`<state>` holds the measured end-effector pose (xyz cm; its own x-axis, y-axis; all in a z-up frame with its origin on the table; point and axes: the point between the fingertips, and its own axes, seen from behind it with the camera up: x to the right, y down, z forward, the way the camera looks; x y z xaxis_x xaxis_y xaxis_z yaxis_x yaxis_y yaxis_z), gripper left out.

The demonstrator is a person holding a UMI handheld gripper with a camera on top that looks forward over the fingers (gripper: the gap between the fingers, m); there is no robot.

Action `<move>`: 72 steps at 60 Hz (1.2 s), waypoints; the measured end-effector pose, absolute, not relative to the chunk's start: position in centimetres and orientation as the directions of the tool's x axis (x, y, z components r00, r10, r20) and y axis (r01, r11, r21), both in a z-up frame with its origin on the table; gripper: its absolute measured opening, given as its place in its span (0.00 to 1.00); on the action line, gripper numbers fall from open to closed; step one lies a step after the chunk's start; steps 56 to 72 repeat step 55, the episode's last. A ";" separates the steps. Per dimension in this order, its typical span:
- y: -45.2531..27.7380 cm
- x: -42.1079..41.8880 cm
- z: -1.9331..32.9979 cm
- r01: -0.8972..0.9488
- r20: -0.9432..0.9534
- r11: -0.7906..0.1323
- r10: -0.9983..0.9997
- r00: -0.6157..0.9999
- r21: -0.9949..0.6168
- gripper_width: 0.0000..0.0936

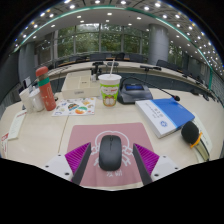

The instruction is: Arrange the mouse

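Note:
A dark grey computer mouse (110, 152) lies on a pink mouse mat (110, 132) with a white pattern, on the pale table. My gripper (111, 162) is open. Its two fingers (78, 157) with magenta pads stand either side of the mouse, with a gap at each side. The mouse rests on the mat between them, pointing away from me.
Beyond the mat stands a paper cup (109, 88) with a green band and straw. An orange bottle (45, 90) and a white container (30, 98) stand far left, by a colourful leaflet (75, 105). A blue-white book (167, 114) and a black round object (191, 132) lie right. A dark case (133, 93) lies behind.

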<state>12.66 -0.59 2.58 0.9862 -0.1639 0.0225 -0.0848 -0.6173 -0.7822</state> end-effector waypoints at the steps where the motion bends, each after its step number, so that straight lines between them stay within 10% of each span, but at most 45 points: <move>1: -1.0 12.5 3.0 -0.085 0.020 -0.615 -0.162 0.987 -0.784 0.91; 34: -22.5 7.1 17.0 -0.032 0.046 -0.575 -0.121 0.992 -0.817 0.92; 72: -27.1 6.4 19.1 -0.018 0.056 -0.553 -0.118 0.991 -0.833 0.92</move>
